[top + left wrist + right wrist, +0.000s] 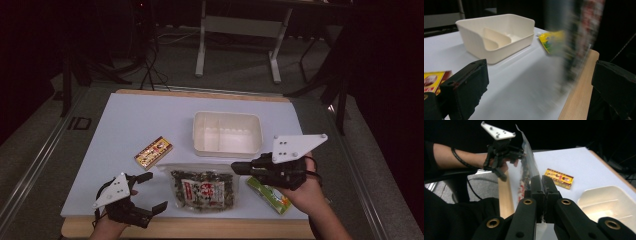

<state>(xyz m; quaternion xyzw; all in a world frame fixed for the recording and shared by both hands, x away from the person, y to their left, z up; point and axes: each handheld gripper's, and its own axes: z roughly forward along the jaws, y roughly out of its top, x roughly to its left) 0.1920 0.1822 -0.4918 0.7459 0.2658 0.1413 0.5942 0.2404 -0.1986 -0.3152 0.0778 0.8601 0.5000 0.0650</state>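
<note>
My right fingers (543,185) pinch the clear, crinkly plastic snack bag (202,189) by its thin, slippery edge, light and floppy, while my left fingers (150,191) wait spread apart.

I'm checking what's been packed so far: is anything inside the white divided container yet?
No. In the high view both compartments of the white container are bare, and the snack bag, yellow box and green packet lie outside it.

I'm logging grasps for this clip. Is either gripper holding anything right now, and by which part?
The right gripper pinches the clear snack bag by its top corner edge. The left gripper is open and holds nothing.
</note>
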